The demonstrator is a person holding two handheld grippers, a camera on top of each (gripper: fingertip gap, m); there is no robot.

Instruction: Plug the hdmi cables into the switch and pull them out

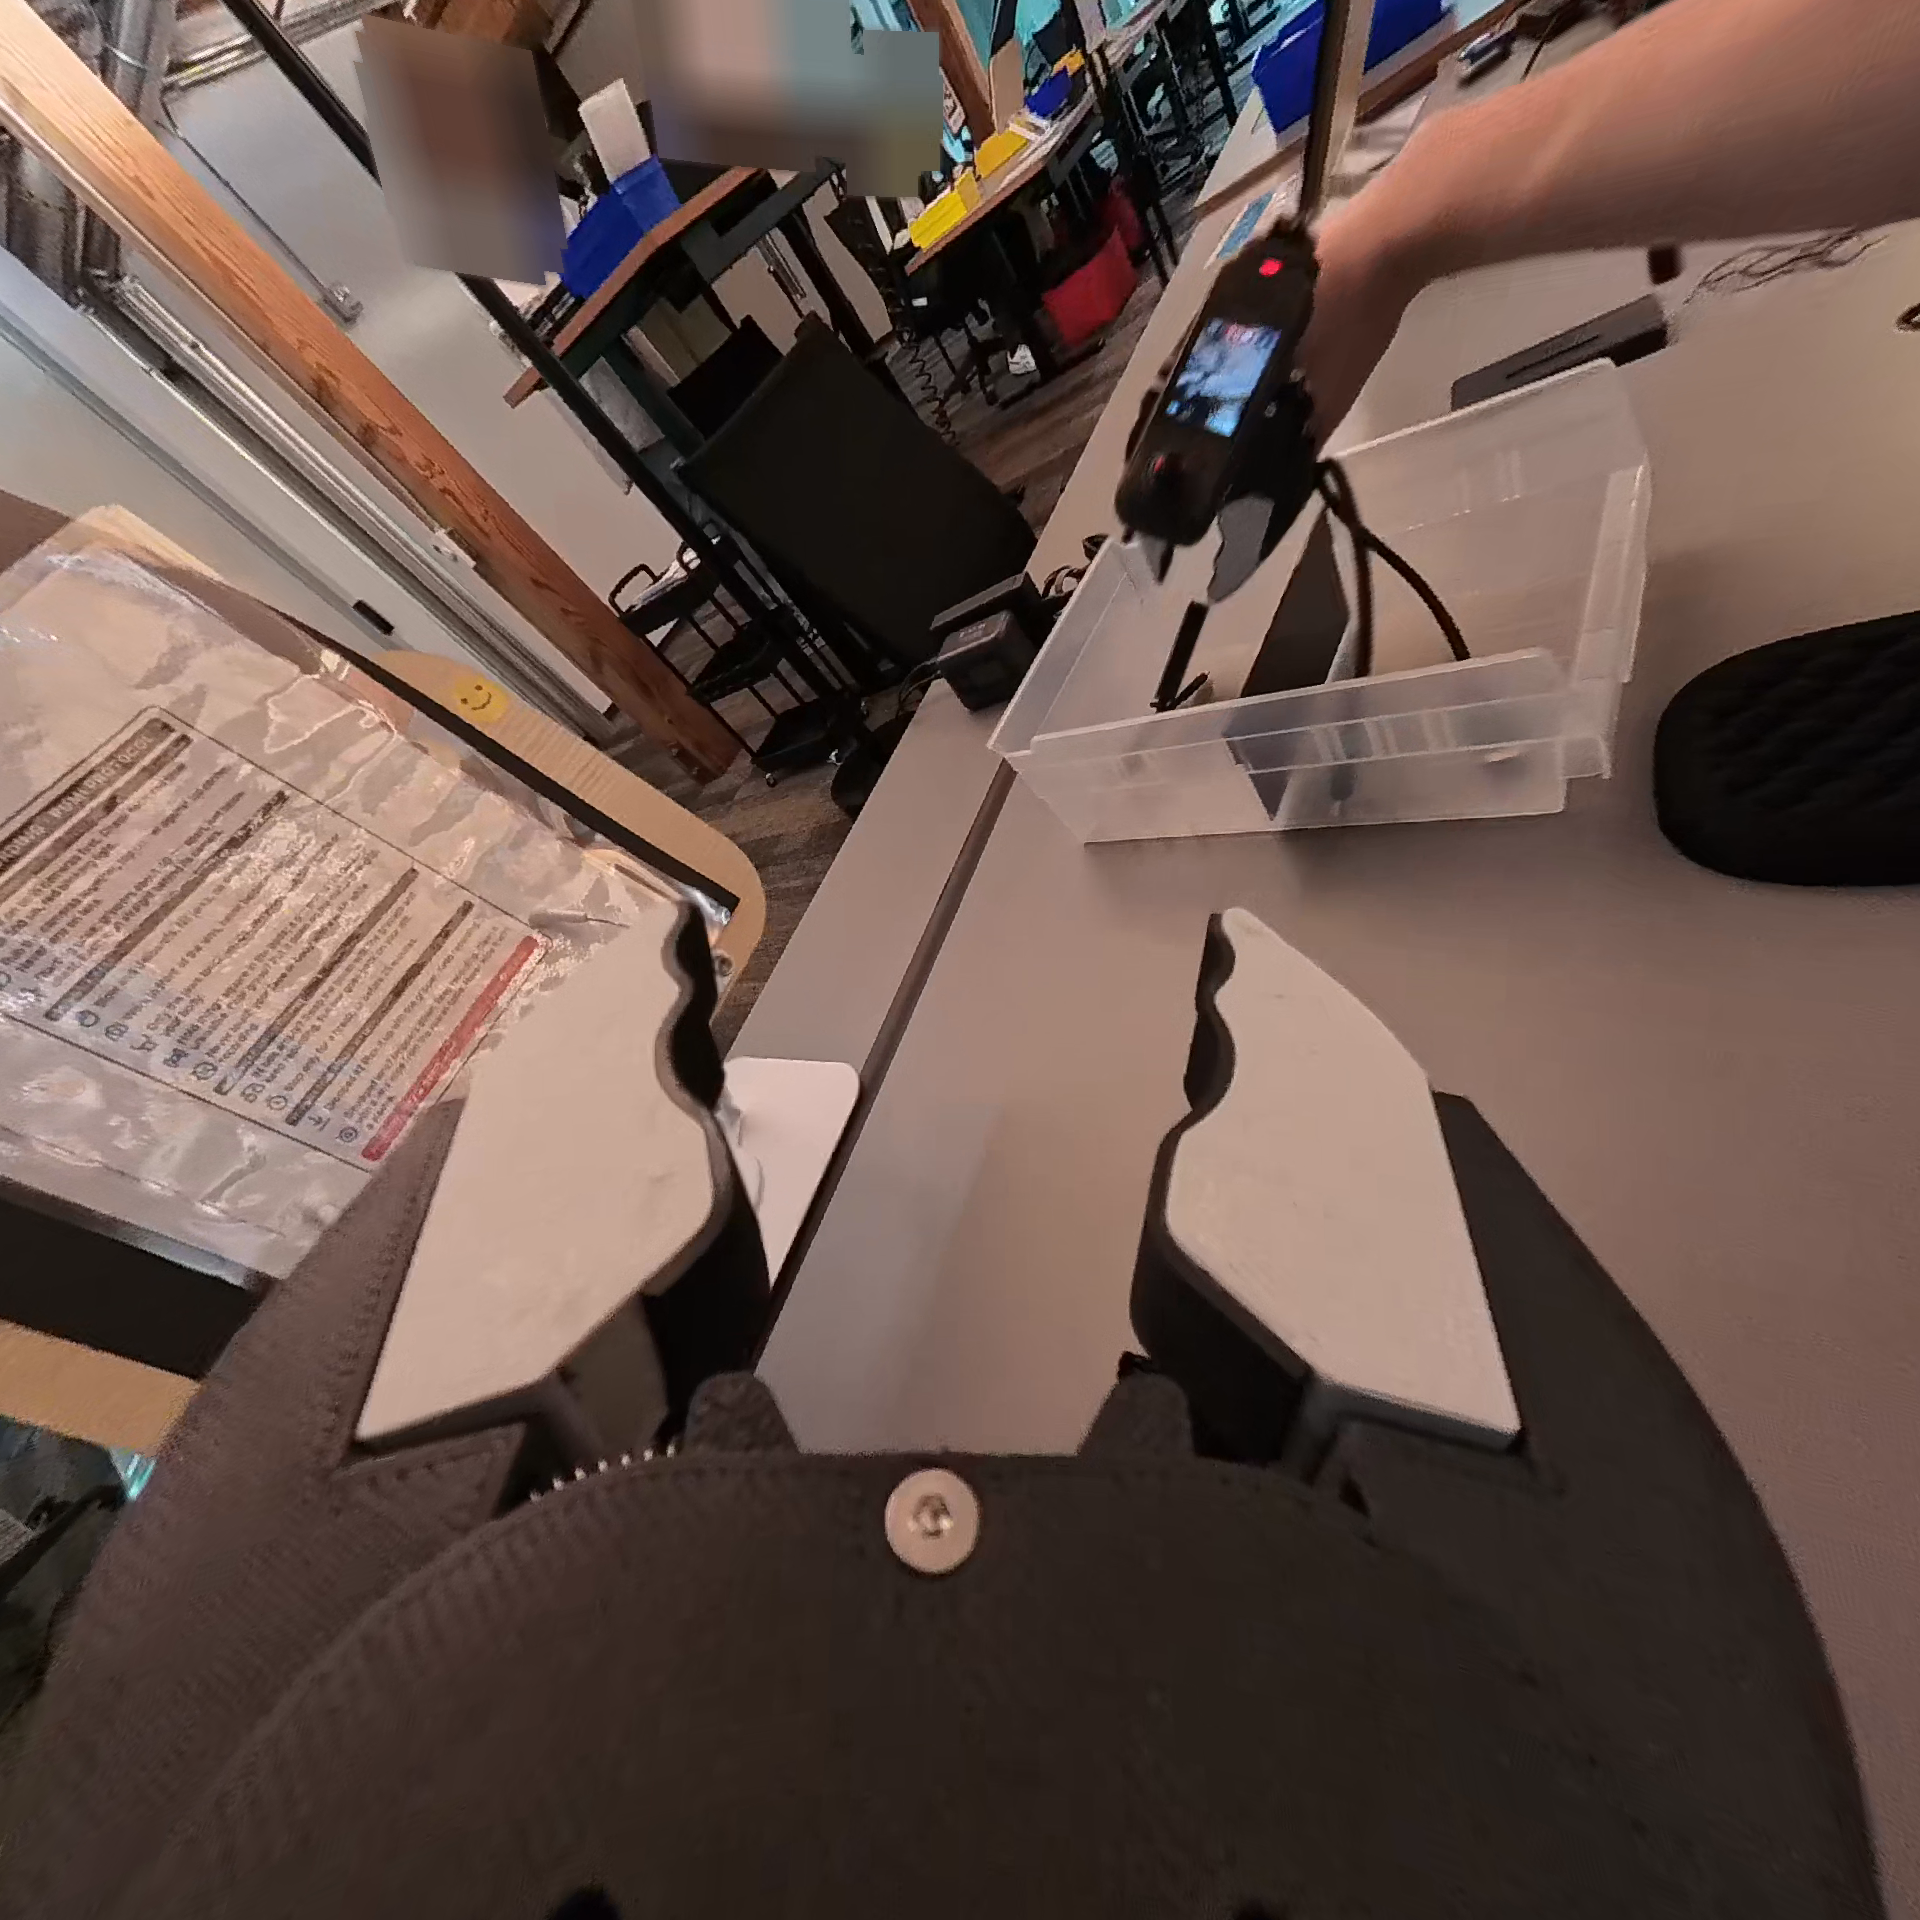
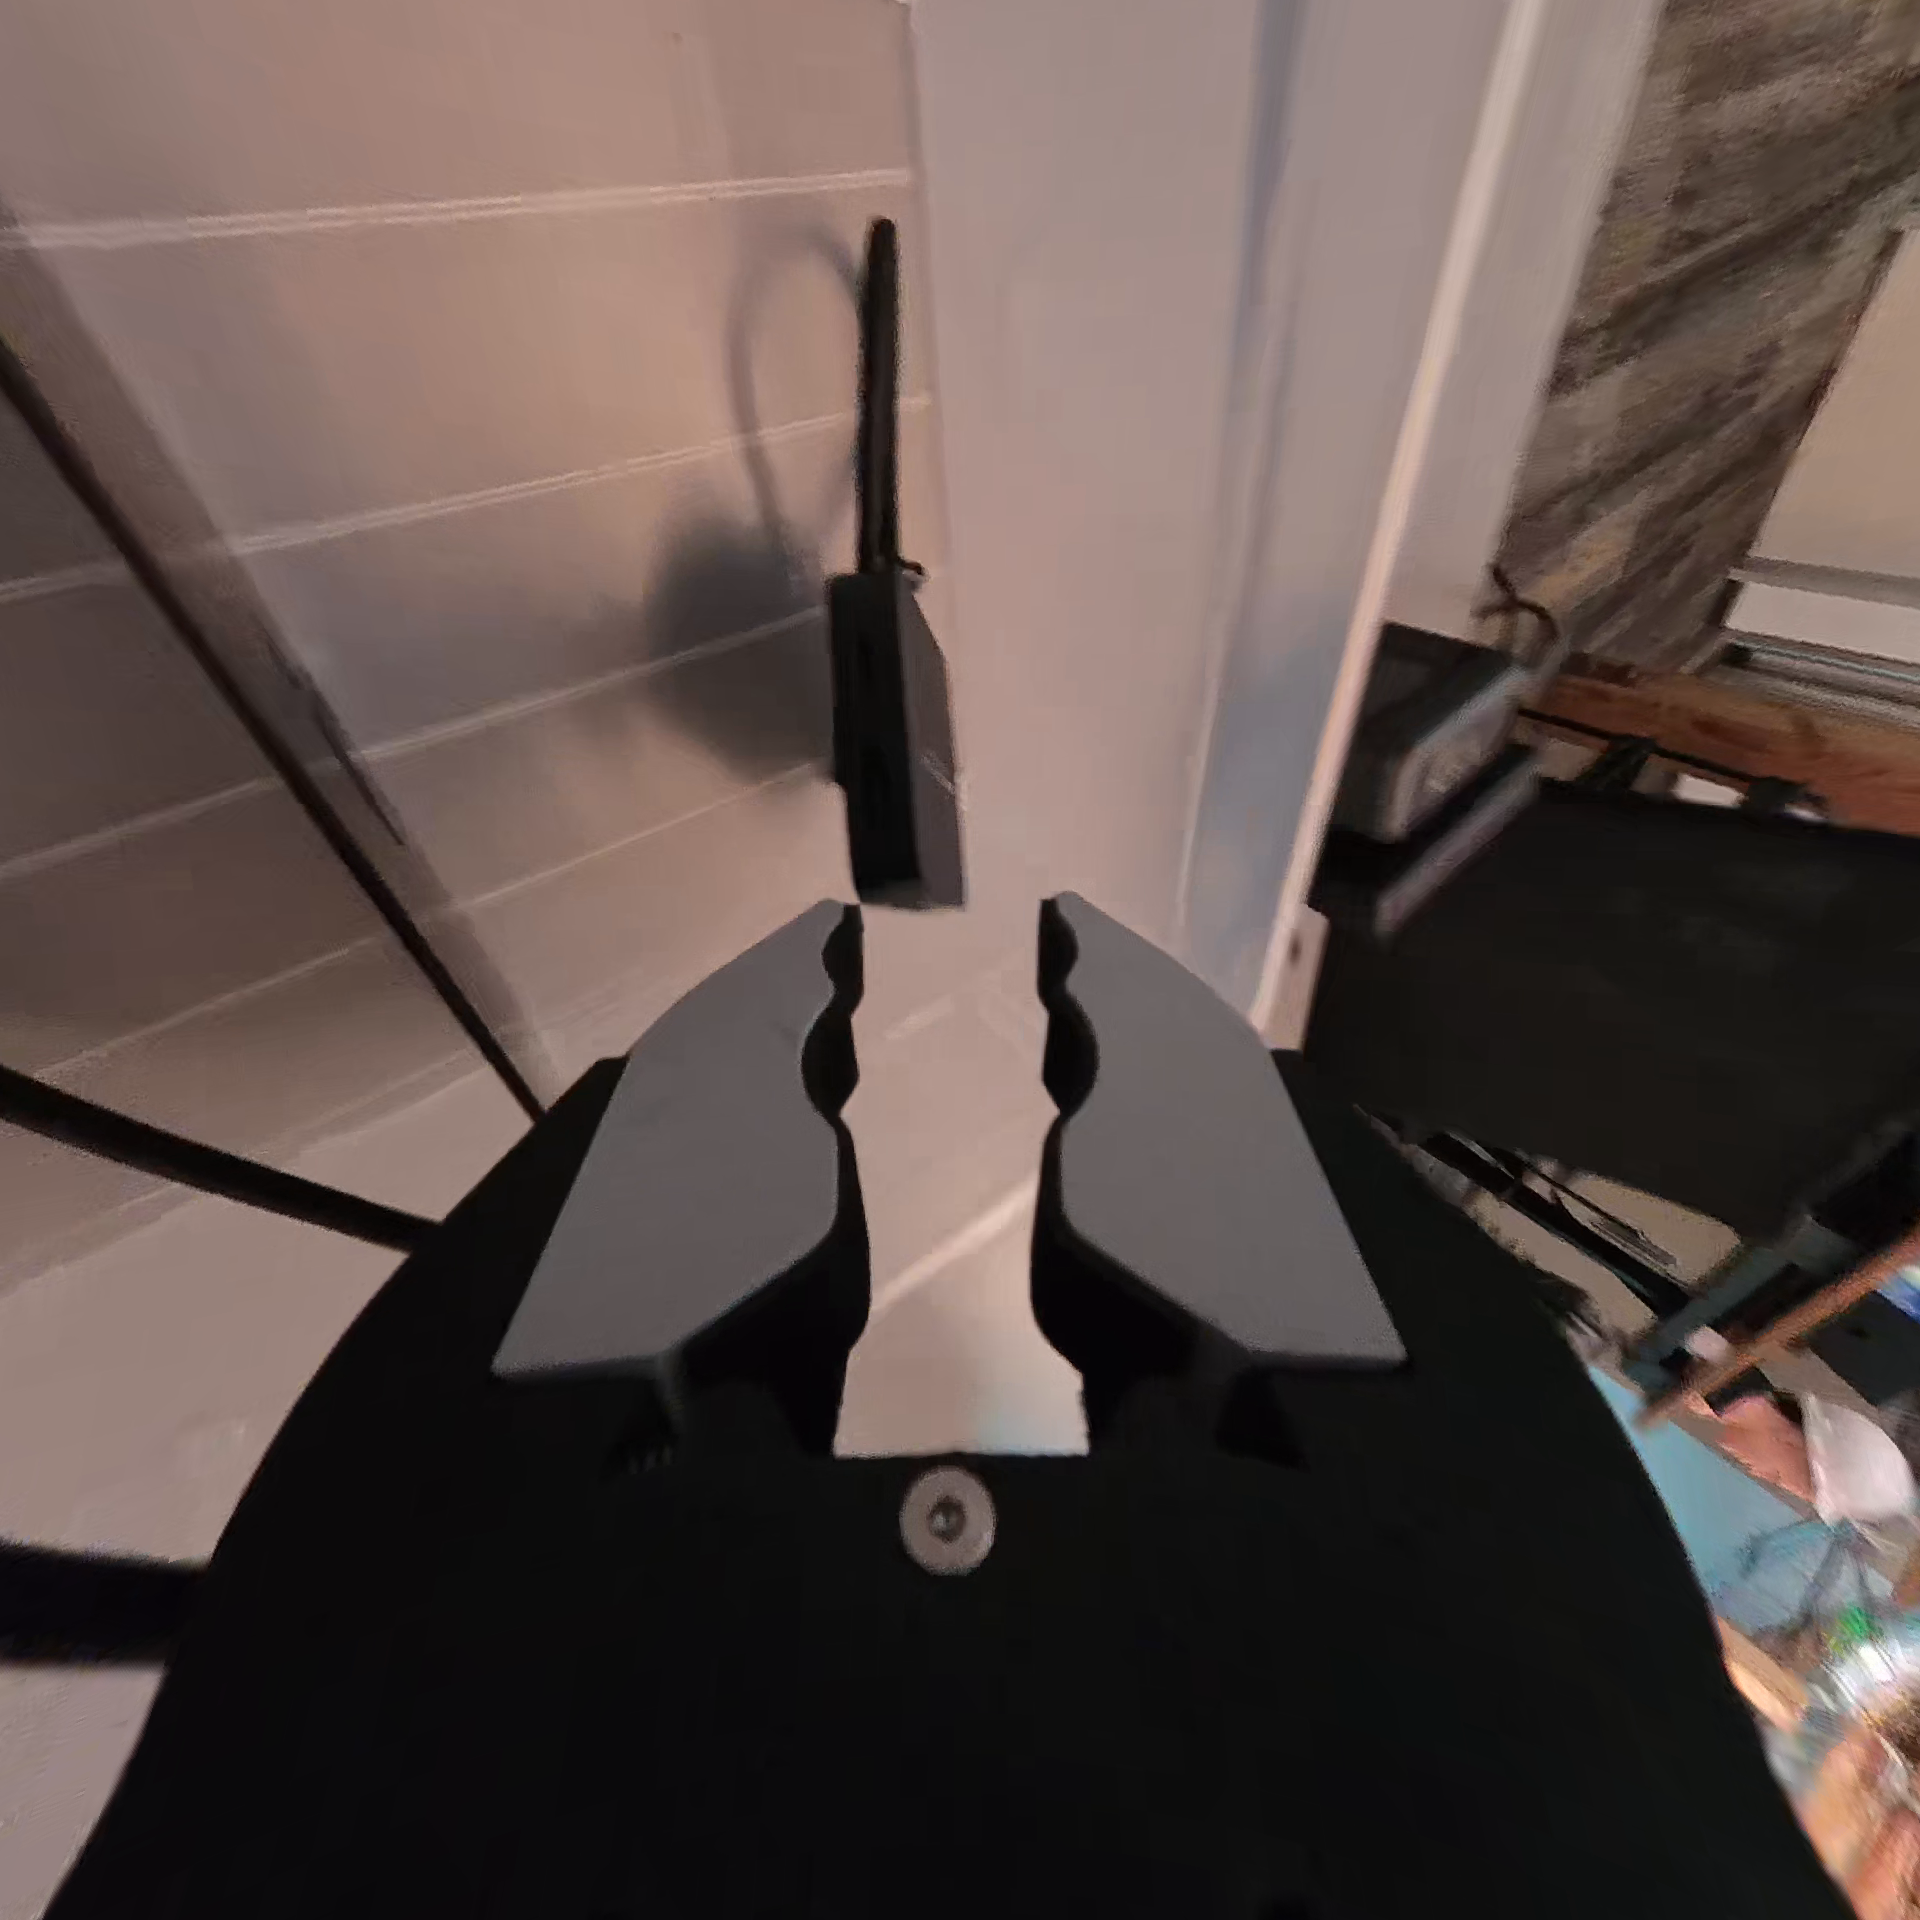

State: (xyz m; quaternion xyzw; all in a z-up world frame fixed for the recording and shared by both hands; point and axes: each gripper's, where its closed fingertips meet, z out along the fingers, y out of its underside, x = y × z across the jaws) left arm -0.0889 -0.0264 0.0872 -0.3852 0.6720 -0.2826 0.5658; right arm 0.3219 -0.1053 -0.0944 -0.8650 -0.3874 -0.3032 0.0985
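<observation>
My left gripper [image 1: 956,956] is open and empty, low over the grey table [image 1: 1247,1039], well short of the clear plastic bin [image 1: 1299,769]. My right gripper [image 1: 1195,561] shows there too, held over the bin with its tips pointing down into it. In the right wrist view my right gripper [image 2: 945,914] is open and empty. Just beyond its tips, slightly left of centre, lies a small black box [image 2: 899,748], apparently the switch, with a black cable [image 2: 881,395] leaving its far end. It looks apart from the fingers. The same box shows thin and dark under the gripper [image 1: 1184,655].
A dark upright panel [image 1: 1299,634] stands inside the bin, with a black cable loop [image 1: 1423,592] behind it. A black ribbed pad [image 1: 1797,758] lies right of the bin. A plastic-wrapped board [image 1: 260,935] sits at the left beyond the table edge. Desks and crates fill the background.
</observation>
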